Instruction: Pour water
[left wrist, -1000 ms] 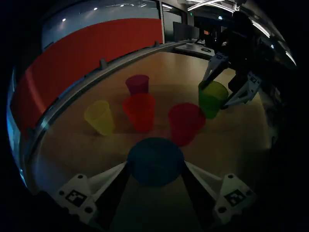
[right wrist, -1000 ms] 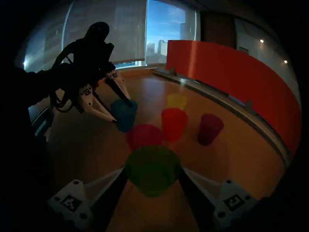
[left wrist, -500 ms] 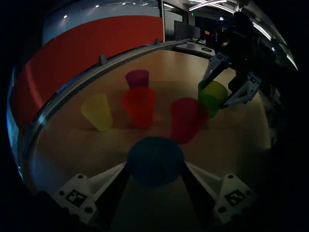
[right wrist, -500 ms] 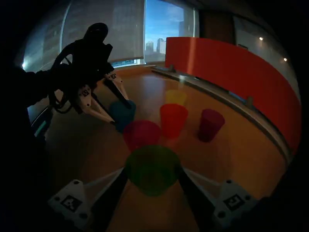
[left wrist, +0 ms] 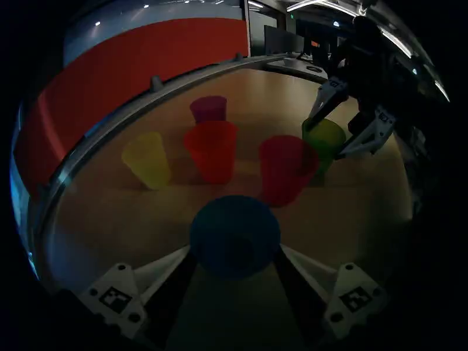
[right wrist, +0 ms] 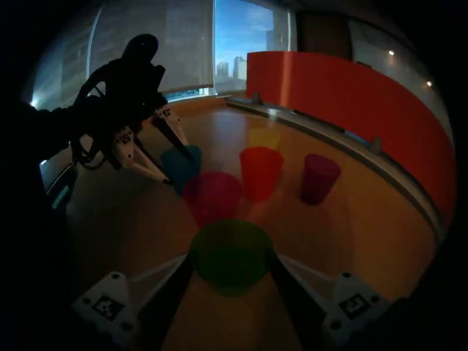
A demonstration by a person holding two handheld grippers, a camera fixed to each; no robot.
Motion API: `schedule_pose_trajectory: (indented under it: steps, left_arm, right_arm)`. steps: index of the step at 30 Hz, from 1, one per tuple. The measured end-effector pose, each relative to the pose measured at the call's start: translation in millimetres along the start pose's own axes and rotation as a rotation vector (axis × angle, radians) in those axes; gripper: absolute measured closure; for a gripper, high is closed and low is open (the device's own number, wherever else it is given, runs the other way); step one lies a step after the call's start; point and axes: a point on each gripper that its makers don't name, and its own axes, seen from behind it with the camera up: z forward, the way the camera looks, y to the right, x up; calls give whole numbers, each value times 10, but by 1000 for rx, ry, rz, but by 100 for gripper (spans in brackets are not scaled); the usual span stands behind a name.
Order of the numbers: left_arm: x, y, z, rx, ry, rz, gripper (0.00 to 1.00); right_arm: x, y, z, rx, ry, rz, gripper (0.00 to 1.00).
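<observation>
Item 1: blue translucent plastic cup (left wrist: 235, 234), upright, pinched at mid-wall between both fingers of the left tool (left wrist: 234, 251), low over the wooden surface (left wrist: 117, 234). Whether it is lifted or resting cannot be told.

Item 2: green translucent plastic cup (right wrist: 231, 251), upright, clamped in the same way by the right tool (right wrist: 231, 258), opposite Item 1.

Item 3: four loose cups, stood on the surface between the two held ones: near red plastic cup (left wrist: 285, 169), far red plastic cup (left wrist: 212, 151), yellow plastic cup (left wrist: 146, 159), magenta plastic cup (left wrist: 209, 108).

Contents: no water level can be made out in the dim light.

Handling, as judged: the cups are taken to be light, thin-walled and smooth, so likely to buckle under hard pressure and to slip under weak pressure. A mid-wall hold below the rim is advised, with a slow tilt of one held cup over the other.
</observation>
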Motion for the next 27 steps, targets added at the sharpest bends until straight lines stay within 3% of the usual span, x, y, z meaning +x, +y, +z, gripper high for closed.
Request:
schedule_pose_trajectory:
  steps: [11, 18, 27]
  left_arm:
    - [-117, 11, -20, 3, -31, -11, 13]
    - [-150, 13, -33, 12, -35, -11, 12]
    - [-234, -11, -163, 38, -28, -40, 12]
  right_arm:
    - [-46, -5, -12, -4, 11, 21, 7]
    - [-144, 39, -19, -33, -11, 26, 0]
    - [-220, 33, -158, -69, -3, 46, 0]
